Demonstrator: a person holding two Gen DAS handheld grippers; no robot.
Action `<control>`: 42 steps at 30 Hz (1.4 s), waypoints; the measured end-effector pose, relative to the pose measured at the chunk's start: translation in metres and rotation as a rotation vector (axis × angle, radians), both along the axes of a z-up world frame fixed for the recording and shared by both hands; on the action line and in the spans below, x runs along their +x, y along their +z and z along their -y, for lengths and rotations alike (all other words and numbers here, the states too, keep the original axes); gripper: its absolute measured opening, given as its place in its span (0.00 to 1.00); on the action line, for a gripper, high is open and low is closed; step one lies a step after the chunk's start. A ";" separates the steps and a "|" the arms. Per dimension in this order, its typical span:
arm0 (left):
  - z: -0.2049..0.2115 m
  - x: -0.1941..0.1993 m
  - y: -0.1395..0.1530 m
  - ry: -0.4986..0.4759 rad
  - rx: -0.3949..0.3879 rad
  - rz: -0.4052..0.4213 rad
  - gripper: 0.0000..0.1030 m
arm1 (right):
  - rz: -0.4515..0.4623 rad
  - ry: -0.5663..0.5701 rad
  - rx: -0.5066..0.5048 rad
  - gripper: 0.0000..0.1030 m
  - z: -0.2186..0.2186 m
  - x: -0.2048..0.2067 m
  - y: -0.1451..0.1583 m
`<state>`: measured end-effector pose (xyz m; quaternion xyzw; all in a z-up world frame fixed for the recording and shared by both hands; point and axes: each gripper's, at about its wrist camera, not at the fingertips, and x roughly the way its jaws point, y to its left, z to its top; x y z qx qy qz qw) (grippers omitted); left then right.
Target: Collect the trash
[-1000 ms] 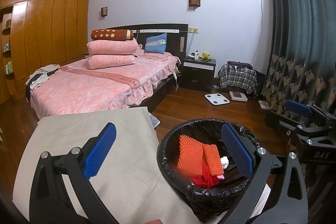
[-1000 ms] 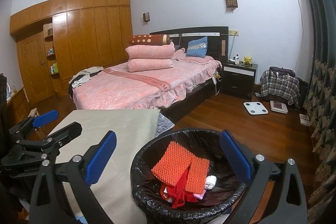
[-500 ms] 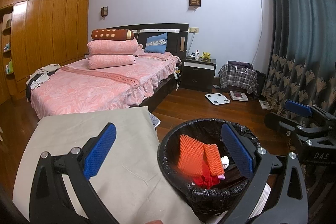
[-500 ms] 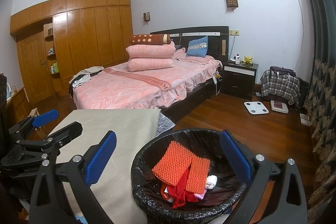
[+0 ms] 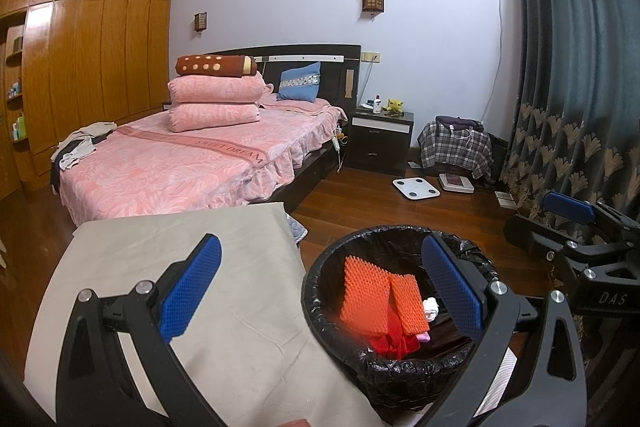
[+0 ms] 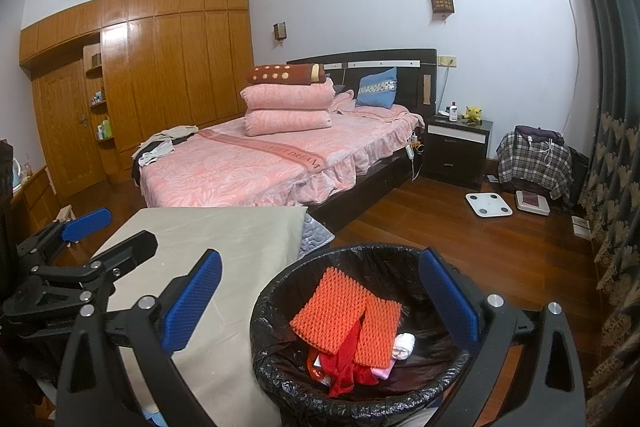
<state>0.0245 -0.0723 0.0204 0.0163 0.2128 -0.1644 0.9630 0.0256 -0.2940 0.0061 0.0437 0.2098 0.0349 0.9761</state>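
A black-lined trash bin stands on the floor beside a cloth-covered table. It holds orange foam netting, red scraps and a white wad. My left gripper is open and empty, above the table's right edge and the bin's left rim. My right gripper is open and empty above the bin, over the orange netting. The right gripper also shows in the left wrist view, and the left gripper in the right wrist view.
A pink bed with stacked pillows lies beyond the table. A dark nightstand, a plaid-covered seat, a white scale on the wood floor, curtains on the right and wooden wardrobes on the left.
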 end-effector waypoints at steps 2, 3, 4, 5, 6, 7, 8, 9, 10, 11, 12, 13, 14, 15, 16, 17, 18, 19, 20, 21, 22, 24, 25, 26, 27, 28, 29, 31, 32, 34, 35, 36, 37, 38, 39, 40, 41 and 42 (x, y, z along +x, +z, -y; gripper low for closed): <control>-0.001 0.000 0.000 0.000 0.000 0.000 0.95 | 0.000 0.001 0.001 0.94 0.000 0.000 0.000; 0.000 0.000 0.000 0.000 0.000 0.001 0.95 | 0.000 0.001 0.001 0.94 -0.001 -0.001 0.000; 0.000 0.000 0.000 0.000 0.000 0.001 0.95 | 0.000 0.001 0.000 0.94 -0.002 0.000 0.001; 0.000 0.000 0.000 0.000 0.000 0.000 0.95 | 0.000 0.001 0.000 0.94 -0.002 0.000 0.001; 0.000 0.000 0.000 0.000 0.000 -0.001 0.95 | -0.001 0.002 0.001 0.94 -0.002 0.000 0.001; 0.000 0.000 0.000 0.000 0.000 -0.001 0.95 | 0.000 0.001 0.001 0.94 -0.002 0.000 0.001; -0.001 0.000 0.000 0.001 -0.001 -0.002 0.95 | 0.000 0.001 0.001 0.94 -0.003 0.000 0.001; -0.001 0.000 0.000 0.001 -0.001 -0.001 0.95 | -0.001 0.001 0.001 0.94 -0.003 -0.001 0.001; 0.000 0.000 0.000 0.001 0.000 0.001 0.95 | -0.001 0.001 0.001 0.94 -0.002 0.000 0.001; 0.000 0.000 -0.001 0.000 0.001 0.000 0.95 | -0.001 0.001 0.002 0.94 -0.003 -0.001 0.001; -0.001 0.000 0.000 0.000 0.002 0.000 0.95 | -0.001 0.001 0.002 0.94 -0.003 -0.001 0.001; -0.001 0.000 0.000 0.000 0.000 -0.001 0.95 | -0.001 0.001 0.001 0.94 -0.002 0.000 0.001; -0.001 0.000 0.000 0.000 -0.001 -0.001 0.95 | -0.001 0.001 0.002 0.94 -0.003 -0.001 0.001; 0.000 0.000 -0.001 -0.001 0.000 0.000 0.95 | 0.000 0.001 0.002 0.94 -0.003 -0.001 0.001; 0.000 0.000 0.000 -0.001 0.002 0.000 0.95 | 0.000 0.001 0.002 0.94 -0.004 -0.001 0.001; -0.001 0.000 0.000 0.000 0.002 0.001 0.95 | -0.001 0.001 0.001 0.94 -0.003 0.000 0.001; 0.000 0.000 -0.001 0.000 0.000 0.000 0.95 | -0.001 0.001 0.001 0.94 -0.003 -0.001 0.001; 0.000 0.000 -0.001 -0.001 0.000 0.000 0.95 | 0.000 0.001 0.001 0.94 -0.003 -0.001 0.001; 0.000 0.000 -0.001 0.000 0.001 0.000 0.95 | -0.001 0.001 0.001 0.94 -0.003 0.000 0.001; 0.000 0.000 -0.001 0.000 0.001 0.000 0.95 | -0.001 0.001 0.002 0.94 -0.003 -0.001 0.001; -0.002 0.000 0.000 0.001 0.001 0.000 0.95 | -0.001 0.001 0.002 0.94 -0.002 0.000 0.001; -0.002 0.000 0.000 0.001 0.002 0.000 0.95 | -0.001 0.001 0.001 0.94 -0.003 -0.001 0.001; -0.002 0.000 0.000 0.001 0.002 0.000 0.95 | -0.002 0.001 0.001 0.94 -0.003 -0.001 0.002; -0.001 0.000 0.000 0.001 0.001 -0.001 0.95 | -0.002 0.001 0.002 0.94 -0.003 -0.001 0.002; -0.002 0.000 0.000 0.000 0.001 -0.001 0.95 | -0.002 0.001 0.002 0.94 -0.003 -0.001 0.002; -0.002 0.000 0.000 0.001 0.002 -0.001 0.95 | -0.001 0.001 0.001 0.94 -0.003 -0.001 0.002; -0.002 0.000 0.000 0.001 0.002 -0.001 0.95 | -0.001 0.001 0.001 0.94 -0.002 0.000 0.002; -0.001 0.000 0.000 0.001 0.001 -0.001 0.95 | -0.002 0.001 0.002 0.94 -0.002 0.000 0.002; -0.001 0.000 0.000 0.001 0.001 0.000 0.95 | -0.002 0.001 0.001 0.94 -0.002 0.000 0.002; -0.002 0.000 0.000 0.001 0.002 0.000 0.95 | -0.001 0.001 0.001 0.94 -0.003 0.000 0.002; -0.002 0.000 0.000 0.001 0.002 -0.001 0.95 | -0.002 0.002 0.001 0.94 -0.004 -0.001 0.002; -0.002 0.000 0.000 0.001 0.002 0.000 0.95 | -0.002 0.002 0.000 0.94 -0.004 -0.001 0.002; -0.002 0.000 0.000 0.001 0.002 0.000 0.95 | -0.003 0.001 0.001 0.94 -0.003 0.000 0.002; -0.002 0.000 0.000 0.001 0.002 0.000 0.95 | -0.003 0.001 0.001 0.94 -0.004 -0.001 0.002; -0.002 0.000 0.000 0.001 0.002 0.000 0.95 | -0.003 0.001 0.001 0.94 -0.004 -0.001 0.002; -0.002 0.000 0.000 0.001 0.002 0.001 0.95 | -0.003 0.001 0.001 0.94 -0.005 -0.001 0.003; -0.002 0.000 0.000 0.002 0.003 0.001 0.95 | -0.003 0.001 0.001 0.94 -0.005 -0.001 0.003; -0.001 0.000 0.000 0.001 0.002 0.000 0.95 | -0.002 0.001 0.001 0.94 -0.004 -0.001 0.002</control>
